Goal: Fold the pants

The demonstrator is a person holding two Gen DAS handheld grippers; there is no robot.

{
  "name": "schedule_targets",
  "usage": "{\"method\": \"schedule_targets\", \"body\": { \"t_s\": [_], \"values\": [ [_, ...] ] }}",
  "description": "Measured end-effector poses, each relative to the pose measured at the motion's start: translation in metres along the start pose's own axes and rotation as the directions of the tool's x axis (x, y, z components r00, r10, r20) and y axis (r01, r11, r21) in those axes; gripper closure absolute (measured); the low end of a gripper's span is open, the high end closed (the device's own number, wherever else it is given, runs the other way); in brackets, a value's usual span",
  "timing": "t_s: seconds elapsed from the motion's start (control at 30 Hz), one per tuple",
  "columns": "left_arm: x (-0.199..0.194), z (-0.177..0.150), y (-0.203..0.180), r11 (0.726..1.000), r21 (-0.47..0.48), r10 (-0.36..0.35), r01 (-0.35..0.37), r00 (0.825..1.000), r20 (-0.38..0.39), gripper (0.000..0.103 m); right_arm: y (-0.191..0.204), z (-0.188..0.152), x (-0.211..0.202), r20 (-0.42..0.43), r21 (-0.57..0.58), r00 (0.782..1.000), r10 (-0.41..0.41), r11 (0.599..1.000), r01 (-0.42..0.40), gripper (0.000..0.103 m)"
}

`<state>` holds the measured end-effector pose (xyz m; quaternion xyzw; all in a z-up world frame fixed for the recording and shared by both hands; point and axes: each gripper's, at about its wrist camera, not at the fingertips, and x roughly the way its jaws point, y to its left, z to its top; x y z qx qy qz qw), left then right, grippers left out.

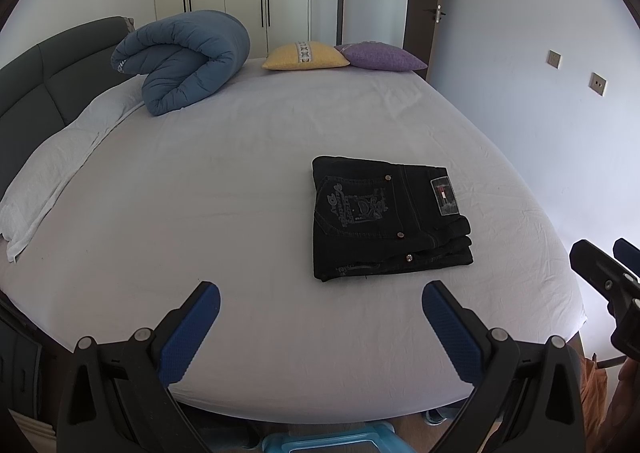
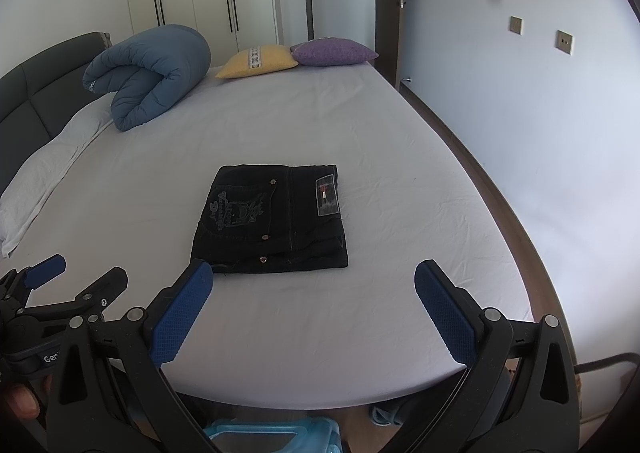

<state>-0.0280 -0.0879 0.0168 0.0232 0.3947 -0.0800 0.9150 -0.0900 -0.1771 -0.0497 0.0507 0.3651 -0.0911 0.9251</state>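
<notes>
The black pants (image 1: 386,219) lie folded into a compact rectangle on the white bed sheet (image 1: 240,181), back pocket embroidery and label patch facing up. They also show in the right wrist view (image 2: 274,219). My left gripper (image 1: 320,305) is open and empty, held above the bed's near edge, short of the pants and to their left. My right gripper (image 2: 314,285) is open and empty, just in front of the pants' near edge. The right gripper's side shows at the left wrist view's right edge (image 1: 608,277); the left gripper shows at the right wrist view's left edge (image 2: 60,285).
A rolled blue duvet (image 1: 184,61) lies at the far left by the grey headboard (image 1: 44,81). A yellow cushion (image 1: 304,56) and a purple cushion (image 1: 380,56) sit at the far edge. White pillows (image 1: 52,173) line the left side. A blue plastic stool (image 1: 328,443) stands below the bed's near edge.
</notes>
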Motion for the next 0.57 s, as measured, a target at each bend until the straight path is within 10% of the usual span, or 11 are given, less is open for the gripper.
{"method": "schedule_targets", "body": {
  "t_s": [0.57],
  "values": [
    [0.004,-0.002,0.001,0.999,0.018,0.036,-0.036,0.999,-0.009,0.0,0.017,-0.027,-0.002,-0.016,0.017,1.0,0.007,1.0,-0.007,0.0]
  ]
}}
